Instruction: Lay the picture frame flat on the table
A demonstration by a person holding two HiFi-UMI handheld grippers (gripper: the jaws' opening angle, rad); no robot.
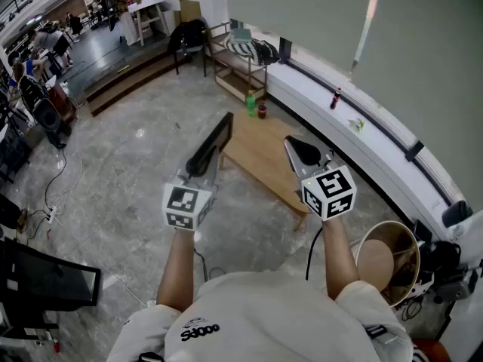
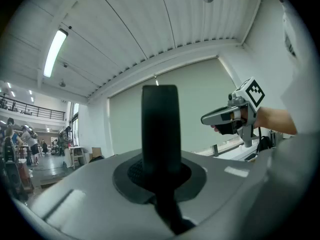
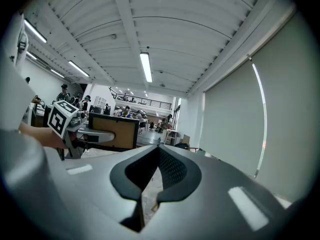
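My left gripper (image 1: pixel 202 173) is shut on the lower edge of a black picture frame (image 1: pixel 211 145) and holds it raised and tilted above the left end of a low wooden table (image 1: pixel 260 153). In the left gripper view the frame's dark edge (image 2: pixel 160 129) stands upright between the jaws. From the right gripper view I see the frame's brown back (image 3: pixel 114 132) in the left gripper (image 3: pixel 82 134). My right gripper (image 1: pixel 296 148) hovers over the table's right part, shut and empty; it also shows in the left gripper view (image 2: pixel 206 119).
A green bottle (image 1: pixel 250 102) and a dark bottle (image 1: pixel 262 110) stand at the table's far end. A shelf cart (image 1: pixel 240 55) is behind them, and a white ledge (image 1: pixel 362 138) runs along the right. A round bin (image 1: pixel 389 259) sits at my right, and a dark screen (image 1: pixel 45 277) at lower left.
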